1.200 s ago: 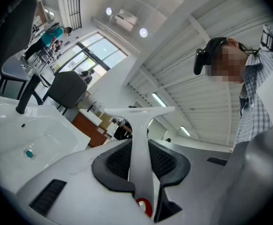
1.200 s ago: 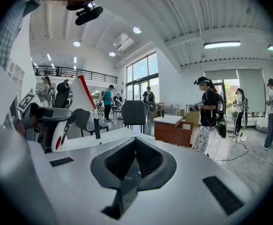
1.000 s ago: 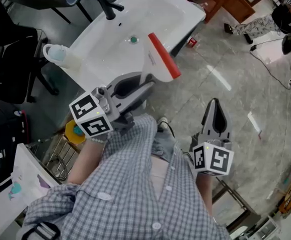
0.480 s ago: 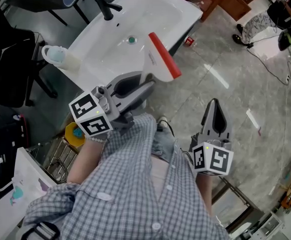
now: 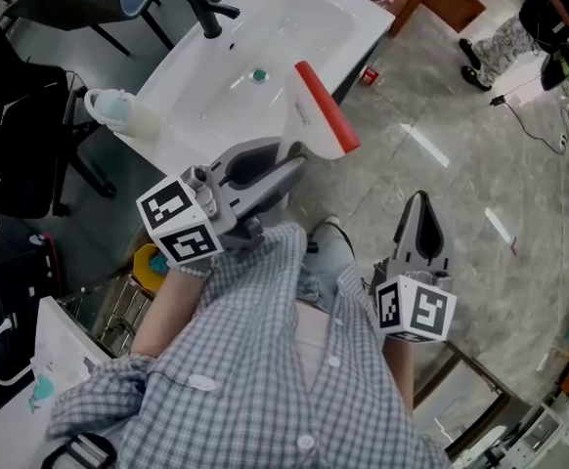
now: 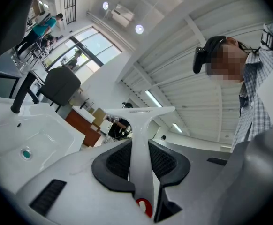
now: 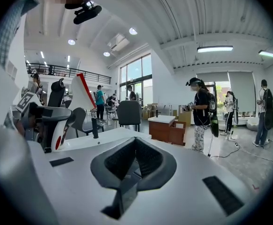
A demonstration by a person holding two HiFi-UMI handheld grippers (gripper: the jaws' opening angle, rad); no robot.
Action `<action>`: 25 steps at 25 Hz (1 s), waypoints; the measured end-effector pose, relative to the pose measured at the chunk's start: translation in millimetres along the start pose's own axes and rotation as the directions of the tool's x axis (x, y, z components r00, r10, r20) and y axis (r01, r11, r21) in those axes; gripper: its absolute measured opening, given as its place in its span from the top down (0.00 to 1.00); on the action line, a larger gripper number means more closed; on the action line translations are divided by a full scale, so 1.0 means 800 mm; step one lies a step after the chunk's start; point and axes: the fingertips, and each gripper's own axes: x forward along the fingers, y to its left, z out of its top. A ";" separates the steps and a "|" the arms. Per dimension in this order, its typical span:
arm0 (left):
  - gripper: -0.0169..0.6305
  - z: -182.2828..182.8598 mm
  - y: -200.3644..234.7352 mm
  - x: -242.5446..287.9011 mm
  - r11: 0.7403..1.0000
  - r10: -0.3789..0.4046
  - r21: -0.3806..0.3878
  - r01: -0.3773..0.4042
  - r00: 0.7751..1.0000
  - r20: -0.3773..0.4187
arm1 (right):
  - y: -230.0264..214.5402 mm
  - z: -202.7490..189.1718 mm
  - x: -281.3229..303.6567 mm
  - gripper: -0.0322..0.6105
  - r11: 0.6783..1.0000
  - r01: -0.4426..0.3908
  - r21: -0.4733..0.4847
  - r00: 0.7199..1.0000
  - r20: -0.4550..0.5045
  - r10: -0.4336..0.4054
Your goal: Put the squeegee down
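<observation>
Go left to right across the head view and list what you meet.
black chair → faucet → sink drain → squeegee → right hand-held gripper

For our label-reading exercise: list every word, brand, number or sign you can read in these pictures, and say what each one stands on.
No text here can be read outright.
On the squeegee: a short line of print on its white head, too small to read in either view.
On the marker cubes: black-and-white square patterns only, no letters or numbers.
On the red can on the floor: label too small to read.
</observation>
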 end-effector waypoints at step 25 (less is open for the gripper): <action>0.84 0.010 0.033 0.142 0.999 0.048 -0.012 -0.047 0.998 0.034 | -0.132 0.020 0.100 0.94 0.999 -0.052 -0.004 0.999 -0.002 0.052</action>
